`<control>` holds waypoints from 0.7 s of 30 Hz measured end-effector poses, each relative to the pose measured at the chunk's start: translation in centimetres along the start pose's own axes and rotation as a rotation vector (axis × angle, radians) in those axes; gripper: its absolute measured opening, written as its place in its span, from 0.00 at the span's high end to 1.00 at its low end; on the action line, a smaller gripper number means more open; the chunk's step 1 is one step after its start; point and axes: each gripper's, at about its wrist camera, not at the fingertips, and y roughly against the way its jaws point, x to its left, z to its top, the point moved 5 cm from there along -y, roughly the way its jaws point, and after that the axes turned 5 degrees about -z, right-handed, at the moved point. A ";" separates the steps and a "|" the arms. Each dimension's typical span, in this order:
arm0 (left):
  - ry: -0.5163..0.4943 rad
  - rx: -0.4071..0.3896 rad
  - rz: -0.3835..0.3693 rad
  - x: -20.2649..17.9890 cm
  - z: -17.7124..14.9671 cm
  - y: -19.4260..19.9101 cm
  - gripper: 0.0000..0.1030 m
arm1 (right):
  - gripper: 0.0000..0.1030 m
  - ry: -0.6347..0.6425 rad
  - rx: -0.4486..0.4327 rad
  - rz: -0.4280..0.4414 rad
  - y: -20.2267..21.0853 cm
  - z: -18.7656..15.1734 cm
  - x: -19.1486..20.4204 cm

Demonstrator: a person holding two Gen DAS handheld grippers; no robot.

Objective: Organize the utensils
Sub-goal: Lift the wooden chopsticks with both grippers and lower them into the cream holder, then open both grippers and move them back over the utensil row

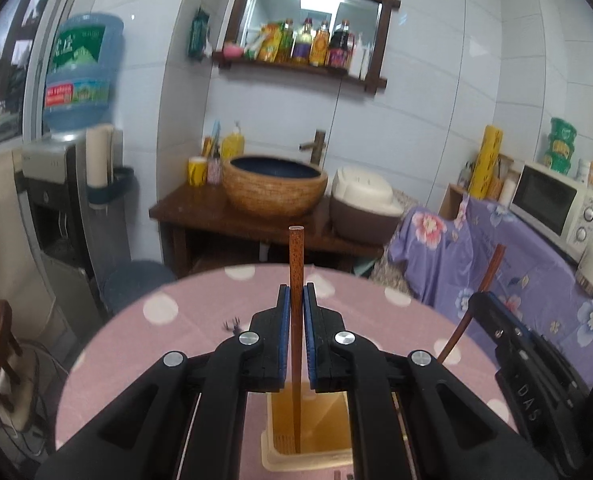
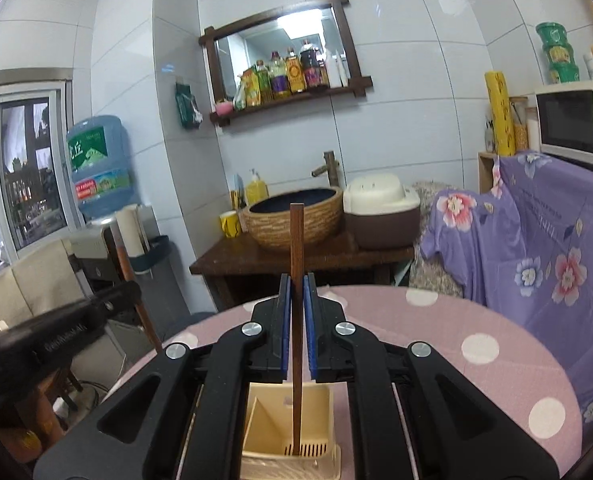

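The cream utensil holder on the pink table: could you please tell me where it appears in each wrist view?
Left wrist: the utensil holder sits bottom centre, below the jaws, with a chopstick standing in it.
Right wrist: the utensil holder sits bottom centre again, its slotted floor visible.
Shared landmark: the woven basin behind.

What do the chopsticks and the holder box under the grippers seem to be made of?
Left chopstick: probably wood or a wood-look composite, reddish-brown and speckled, matte. Right chopstick: likely dark wood, even brown, squared tip, matte. Holder: apparently plastic, cream, smooth moulded walls with drain slots in the floor; it looks slightly translucent in the left view. Table cloth: pink with white dots, seemingly fabric or vinyl.
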 end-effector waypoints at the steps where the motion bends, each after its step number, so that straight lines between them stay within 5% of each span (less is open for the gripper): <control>1: 0.002 0.014 0.001 0.2 -0.6 -0.4 0.92 | 0.93 0.008 0.011 0.000 -0.2 -0.5 0.0; 13: -0.005 0.058 0.028 1.2 -2.7 -1.6 0.93 | 0.93 0.013 0.040 0.006 -1.0 -2.7 -0.4; 15: -0.003 0.047 0.024 1.3 -2.6 -1.0 0.93 | 0.85 0.010 0.036 0.007 -0.7 -2.7 -0.5; 17: -0.009 0.042 0.010 1.2 -2.6 -0.3 0.88 | 0.55 0.011 0.025 0.005 -0.2 -2.7 -0.6; 20: -0.024 0.019 0.004 1.2 -3.0 1.6 0.41 | 0.46 0.023 -0.008 -0.011 1.5 -2.9 -0.7; 21: -0.027 0.006 0.006 1.3 -3.3 2.4 0.36 | 0.46 0.036 -0.010 -0.005 2.1 -3.0 -0.6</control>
